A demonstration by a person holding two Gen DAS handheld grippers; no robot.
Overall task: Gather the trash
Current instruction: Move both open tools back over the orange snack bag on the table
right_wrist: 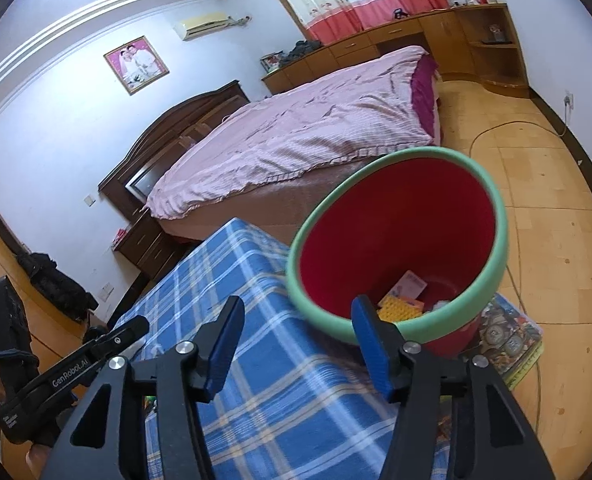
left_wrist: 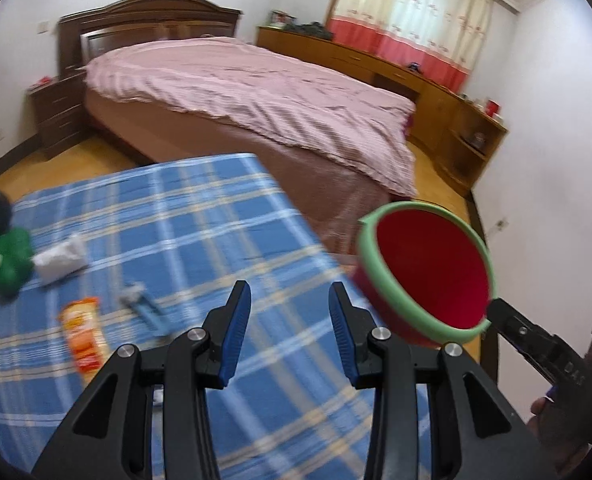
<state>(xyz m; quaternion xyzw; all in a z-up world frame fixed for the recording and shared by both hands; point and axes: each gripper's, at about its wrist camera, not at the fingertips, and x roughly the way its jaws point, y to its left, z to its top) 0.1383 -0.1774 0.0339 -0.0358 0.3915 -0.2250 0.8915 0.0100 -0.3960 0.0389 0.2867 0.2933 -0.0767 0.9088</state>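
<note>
- Fingers on left gripper (left_wrist: 290,300) stand apart w/ nothing between, blue pads facing each other, hovering over the blue plaid cloth (left_wrist: 199,216).
- Right gripper (right_wrist: 298,322) fingers spread wider; its right pad sits at the near rim of the bin, not squeezing it. No item between them.
- Bin (right_wrist: 400,240): red bucket w/ pale green rim, mouth tipped toward the grippers, long axis leaning away toward the bed (right_wrist: 296,128). It stands just off the cloth's right edge, by a colourful box (right_wrist: 508,340) on the wood floor.
- Inside bin: a pink card (right_wrist: 410,285) & a yellow-orange wrapper (right_wrist: 400,310) at the bottom, plus smth white, too small to tell.
- Trash on the cloth, left-wrist view: orange snack pack (left_wrist: 83,332), long axis running roughly toward camera, top end pointing away; crumpled white tissue (left_wrist: 60,260) beyond it; small grey-blue bit (left_wrist: 141,304) lying diagonal, blurred.
- Green object (left_wrist: 9,264) at far left edge of cloth, touching the tissue's side or nearly; can't tell which.
</note>
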